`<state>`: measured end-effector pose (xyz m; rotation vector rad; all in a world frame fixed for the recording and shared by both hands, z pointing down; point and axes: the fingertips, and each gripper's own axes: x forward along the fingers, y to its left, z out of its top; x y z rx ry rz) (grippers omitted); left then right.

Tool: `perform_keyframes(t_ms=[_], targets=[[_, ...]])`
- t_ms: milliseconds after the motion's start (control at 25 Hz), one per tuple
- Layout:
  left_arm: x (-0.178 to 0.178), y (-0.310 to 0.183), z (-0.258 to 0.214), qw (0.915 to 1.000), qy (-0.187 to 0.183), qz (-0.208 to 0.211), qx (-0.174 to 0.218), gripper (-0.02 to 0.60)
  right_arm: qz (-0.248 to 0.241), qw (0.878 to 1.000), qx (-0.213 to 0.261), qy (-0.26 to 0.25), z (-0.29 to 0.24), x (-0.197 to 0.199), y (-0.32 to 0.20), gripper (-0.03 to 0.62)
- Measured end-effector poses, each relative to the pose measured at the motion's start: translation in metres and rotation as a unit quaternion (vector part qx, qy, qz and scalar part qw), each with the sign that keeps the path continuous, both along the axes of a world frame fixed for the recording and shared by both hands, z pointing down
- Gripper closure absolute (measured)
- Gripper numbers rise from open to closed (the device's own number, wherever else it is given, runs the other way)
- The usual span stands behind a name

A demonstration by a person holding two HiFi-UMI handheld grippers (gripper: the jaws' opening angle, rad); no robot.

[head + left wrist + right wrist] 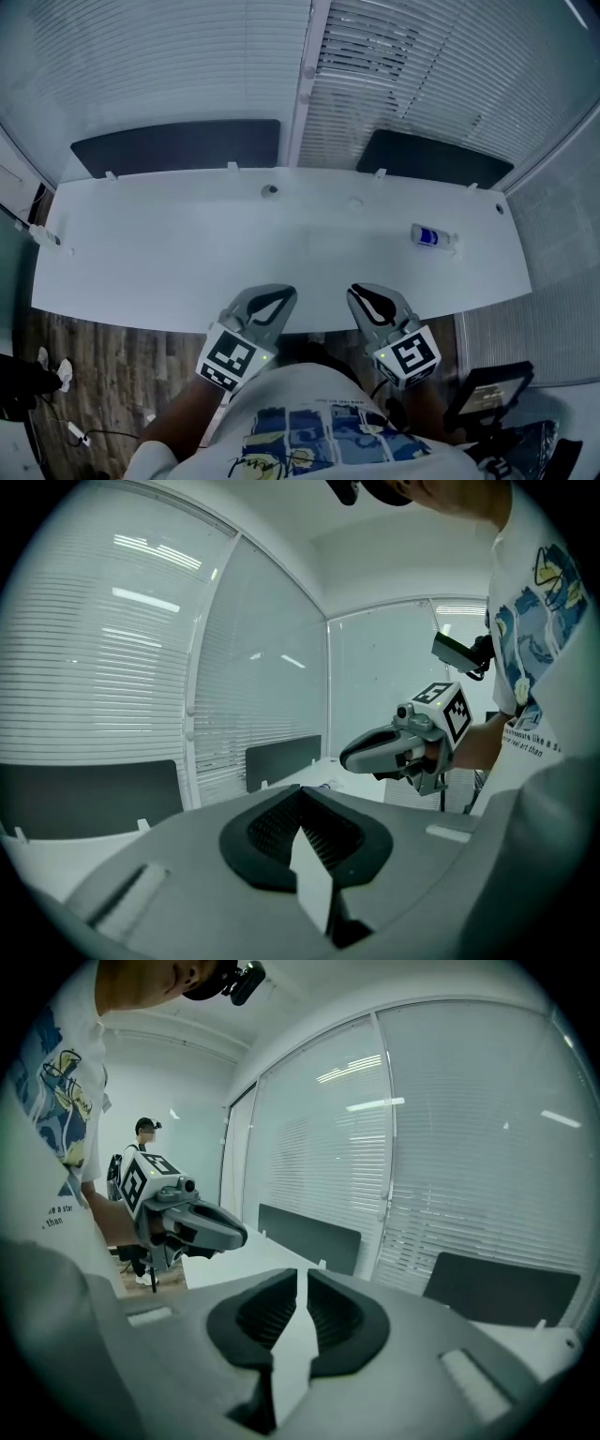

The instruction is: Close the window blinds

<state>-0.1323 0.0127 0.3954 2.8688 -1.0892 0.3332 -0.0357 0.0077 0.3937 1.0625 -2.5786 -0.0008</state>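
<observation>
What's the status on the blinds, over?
Left gripper shut, empty; right gripper shut, empty. White slatted window blinds untouched. Long white desk between; small blue-labelled bottle on it.

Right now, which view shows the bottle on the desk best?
Head view: the bottle lies in plain sight on the white desk, right of centre. Left gripper view gives a faint speck at most; right gripper view, nothing.

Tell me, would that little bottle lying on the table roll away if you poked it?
Probably: the bottle lies on its side on the smooth table, so a nudge could roll it. It looks small, so likely light.
</observation>
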Motion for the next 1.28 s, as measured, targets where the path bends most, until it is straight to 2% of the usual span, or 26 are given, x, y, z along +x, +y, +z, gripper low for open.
perform_keyframes(t_ms=[240, 400, 880, 1080, 1280], targets=[[0.011, -0.061, -0.004, 0.9990, -0.025, -0.033, 0.014, 0.578, -0.008, 1.000, 0.011, -0.007, -0.008, 0.020, -0.050, 0.571], [0.018, -0.105, -0.007, 0.9966, -0.048, -0.059, 0.032, 0.546, -0.008, 1.000, 0.004, -0.008, -0.004, 0.039, -0.071, 0.571], [0.040, -0.255, -0.005, 0.9832, -0.134, -0.107, 0.063, 0.508, 0.013, 0.999, -0.031, -0.014, 0.012, 0.101, -0.125, 0.571], [0.040, -0.314, -0.001, 0.9729, -0.174, -0.134, 0.072, 0.508, 0.027, 0.998, -0.052, -0.012, 0.022, 0.127, -0.140, 0.571], [0.027, -0.373, -0.002, 0.9558, -0.223, -0.167, 0.095, 0.508, 0.030, 0.997, -0.067, -0.020, 0.037, 0.146, -0.149, 0.571]])
